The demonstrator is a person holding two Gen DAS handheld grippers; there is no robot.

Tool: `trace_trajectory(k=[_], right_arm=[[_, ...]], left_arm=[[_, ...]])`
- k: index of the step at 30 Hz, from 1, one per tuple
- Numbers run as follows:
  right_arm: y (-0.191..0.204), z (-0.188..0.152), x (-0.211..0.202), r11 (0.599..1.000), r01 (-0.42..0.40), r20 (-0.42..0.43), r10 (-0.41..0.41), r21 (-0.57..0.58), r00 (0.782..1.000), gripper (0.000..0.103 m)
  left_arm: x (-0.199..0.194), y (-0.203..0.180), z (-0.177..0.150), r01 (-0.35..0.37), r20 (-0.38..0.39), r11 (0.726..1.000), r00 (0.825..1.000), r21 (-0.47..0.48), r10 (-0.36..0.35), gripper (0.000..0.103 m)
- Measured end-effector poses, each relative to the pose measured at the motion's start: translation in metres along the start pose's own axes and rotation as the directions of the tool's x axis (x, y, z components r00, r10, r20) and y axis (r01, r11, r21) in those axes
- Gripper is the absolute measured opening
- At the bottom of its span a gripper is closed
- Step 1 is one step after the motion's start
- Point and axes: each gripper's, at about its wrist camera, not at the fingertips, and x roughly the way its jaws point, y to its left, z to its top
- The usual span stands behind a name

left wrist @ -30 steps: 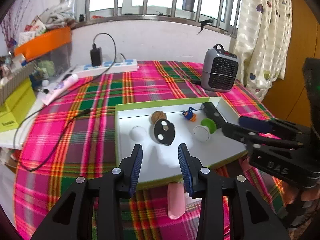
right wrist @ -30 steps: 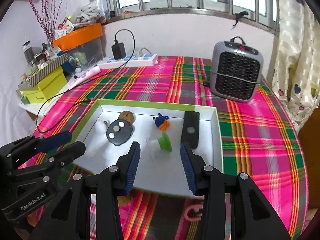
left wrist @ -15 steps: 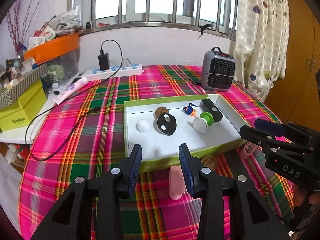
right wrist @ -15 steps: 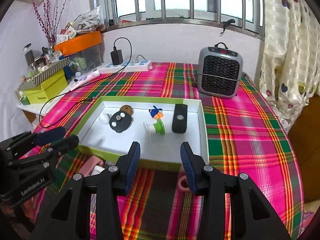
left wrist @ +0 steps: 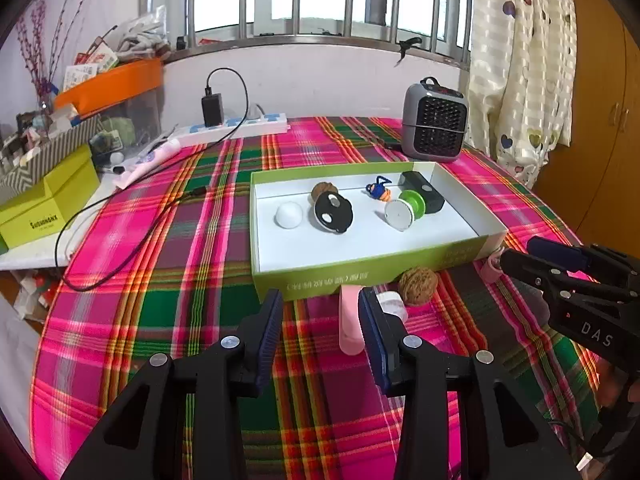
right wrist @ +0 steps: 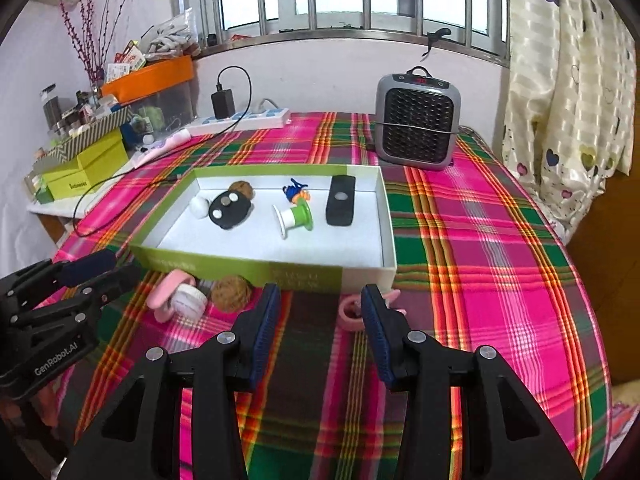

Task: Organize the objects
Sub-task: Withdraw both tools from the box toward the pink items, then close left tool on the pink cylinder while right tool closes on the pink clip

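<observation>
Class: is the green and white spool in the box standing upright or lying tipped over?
Tipped: the green and white spool lies on its side, both round ends on edge.

Grey heater (right wrist: pixel 418 126), power strip (right wrist: pixel 244 118), plaid tablecloth (right wrist: pixel 480 240), heart-print curtain (right wrist: pixel 568 60)

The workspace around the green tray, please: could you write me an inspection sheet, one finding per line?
Surface: table under a pink and green plaid cloth.
Job's things: green tray holds a white ball, a walnut, a black oval piece, a green and white spool, a small blue and orange toy and a black block. Outside its near wall lie a walnut, a white cap, a pink tube and a pink ring.
Clutter: boxes and an orange bin at the left.
Grippers: left gripper and right gripper open, empty.
Cables: black cable from charger on power strip.
Surroundings: grey heater, barred window, curtain.
</observation>
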Motion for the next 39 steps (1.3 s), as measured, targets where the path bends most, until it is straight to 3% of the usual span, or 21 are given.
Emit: trace_trajectory(k=[9, 13, 19, 34, 39], right_arm=[[-0.01, -0.014, 0.002, 0.999, 0.0, -0.02, 0.0, 0.032, 1.0, 0.044], [-0.014, -0.018, 0.004, 0.999, 0.0, -0.026, 0.001, 0.043, 1.0, 0.053], [-0.022, -0.022, 0.01, 0.997, 0.013, -0.052, -0.01, 0.076, 0.999, 0.053], [-0.027, -0.005, 0.034, 0.995, 0.037, -0.085, -0.029, 0.096, 0.996, 0.053], [-0.03, -0.004, 0.038, 0.991, 0.095, -0.108, -0.085, 0.097, 0.991, 0.053]], left_arm=[[0.002, 0.009, -0.013, 0.025, -0.019, 0.999, 1.0, -0.031, -0.025, 0.039], [0.005, 0.012, -0.018, 0.085, -0.031, 0.995, 0.996, -0.053, -0.087, 0.043], [0.011, 0.011, -0.022, 0.11, -0.056, 0.992, 0.992, -0.069, -0.114, 0.046], [0.031, 0.004, -0.014, 0.096, -0.116, 0.994, 0.988, -0.056, -0.102, 0.047], [0.036, 0.008, -0.014, 0.102, -0.137, 0.991, 0.984, -0.081, -0.113, 0.047]])
